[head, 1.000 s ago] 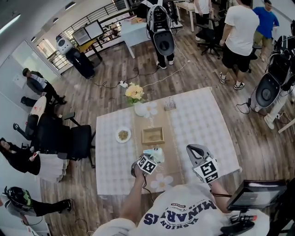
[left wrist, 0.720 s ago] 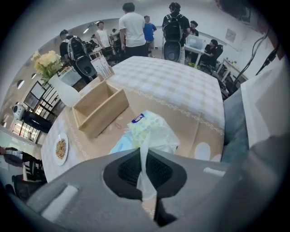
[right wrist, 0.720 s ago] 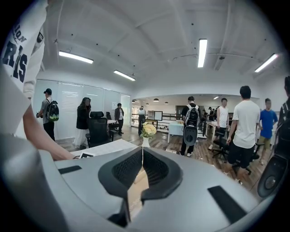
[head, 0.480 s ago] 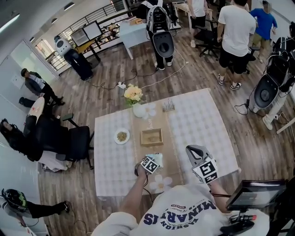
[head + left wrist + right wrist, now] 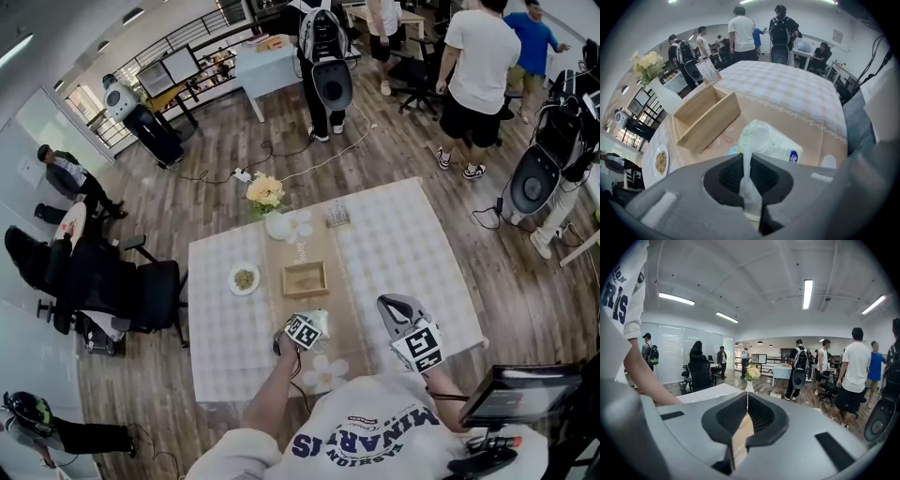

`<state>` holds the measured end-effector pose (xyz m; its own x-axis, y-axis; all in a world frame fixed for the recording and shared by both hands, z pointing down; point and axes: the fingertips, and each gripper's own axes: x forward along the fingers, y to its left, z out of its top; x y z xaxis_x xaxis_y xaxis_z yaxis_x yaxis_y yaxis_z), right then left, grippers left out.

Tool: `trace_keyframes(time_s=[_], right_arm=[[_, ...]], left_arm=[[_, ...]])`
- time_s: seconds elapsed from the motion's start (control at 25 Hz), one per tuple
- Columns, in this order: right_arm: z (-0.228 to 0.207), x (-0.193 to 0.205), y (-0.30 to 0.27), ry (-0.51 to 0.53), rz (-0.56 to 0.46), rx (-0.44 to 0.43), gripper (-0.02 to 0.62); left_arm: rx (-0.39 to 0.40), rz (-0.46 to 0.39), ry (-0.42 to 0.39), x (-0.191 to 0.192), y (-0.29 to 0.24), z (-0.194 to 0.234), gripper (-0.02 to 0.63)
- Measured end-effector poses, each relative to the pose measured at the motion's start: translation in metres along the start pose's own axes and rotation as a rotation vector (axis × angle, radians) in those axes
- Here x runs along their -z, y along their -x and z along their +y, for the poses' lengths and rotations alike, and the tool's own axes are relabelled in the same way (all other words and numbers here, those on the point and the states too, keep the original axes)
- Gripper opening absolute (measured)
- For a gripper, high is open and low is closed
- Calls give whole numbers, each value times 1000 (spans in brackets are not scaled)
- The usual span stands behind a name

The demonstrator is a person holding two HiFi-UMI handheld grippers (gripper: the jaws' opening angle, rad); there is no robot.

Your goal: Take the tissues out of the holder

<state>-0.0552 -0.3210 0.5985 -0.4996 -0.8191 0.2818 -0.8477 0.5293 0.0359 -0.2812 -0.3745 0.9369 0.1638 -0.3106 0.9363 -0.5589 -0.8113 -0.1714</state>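
**Paper-thin hold, tearing risked**

White tissue point(image 5: 749, 190) is clamped as a narrow strip between the closed jaws of the left gripper point(image 5: 748, 161). With a sharp pull the strip could be torn, or one sheet drawn out while the tissue pack point(image 5: 774, 143) stays put. The pack lies just beyond the jaws at 12 o'clock, outside the wooden holder point(image 5: 704, 117), which stands empty at 11 o'clock. The right gripper point(image 5: 746, 404) is closed on nothing.

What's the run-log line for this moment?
left gripper: jaws shut on tissue pack flap | tissue pack: outside wooden holder, holder empty | right gripper: jaws shut, empty
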Motion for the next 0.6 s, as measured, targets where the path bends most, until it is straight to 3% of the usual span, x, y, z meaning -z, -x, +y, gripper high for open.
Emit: trace_keyframes(time_s=[0.12,0.48,0.6], right_arm=[[1,-2,0,4,-7,-1,9],[5,2,-6,9,6,-19,9],[3,2,-4,10,9,-21,9]], left_arm=[[-12,-35,19,-1,4,1,9],[-154,-175,57,-17,37,22,74],[-184,-201,30,-26,64,25,75]])
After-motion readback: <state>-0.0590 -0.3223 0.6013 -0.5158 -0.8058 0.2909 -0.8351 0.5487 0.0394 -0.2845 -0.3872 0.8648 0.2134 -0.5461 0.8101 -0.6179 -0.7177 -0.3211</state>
